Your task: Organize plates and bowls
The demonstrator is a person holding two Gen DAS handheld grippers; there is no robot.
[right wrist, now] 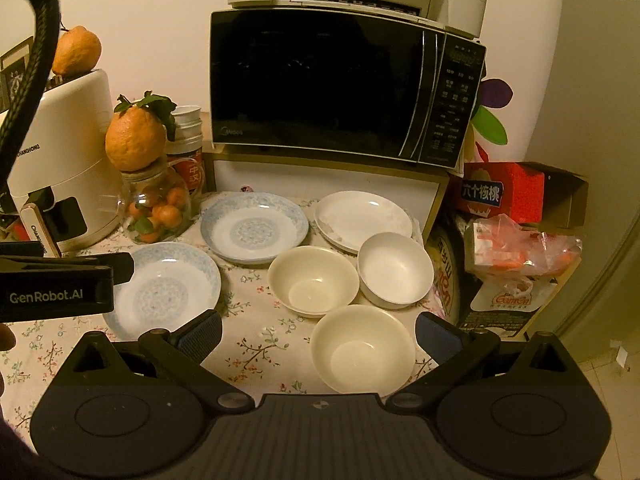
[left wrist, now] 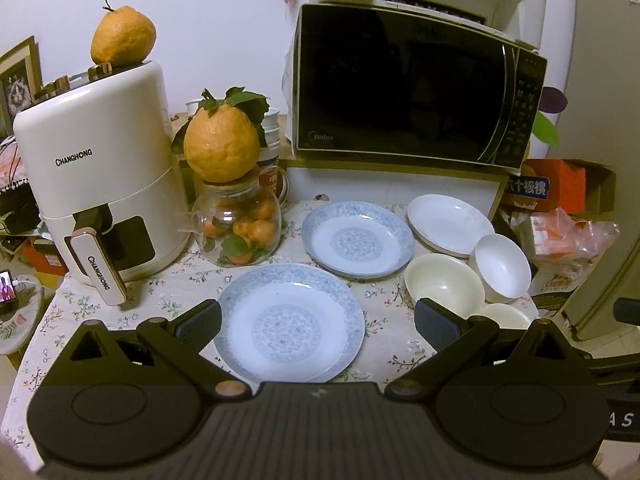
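Observation:
Two blue-patterned plates lie on the floral cloth: a near one and a far one. A plain white plate lies in front of the microwave stand. Three bowls stand to the right: a cream one, a white one and a near cream one. My left gripper is open, above the near blue plate. My right gripper is open, above the near cream bowl. The left gripper's body shows in the right wrist view.
A white air fryer stands at the left with a glass jar of oranges beside it. A black microwave sits on a stand behind the dishes. Boxes and bags crowd the right edge of the table.

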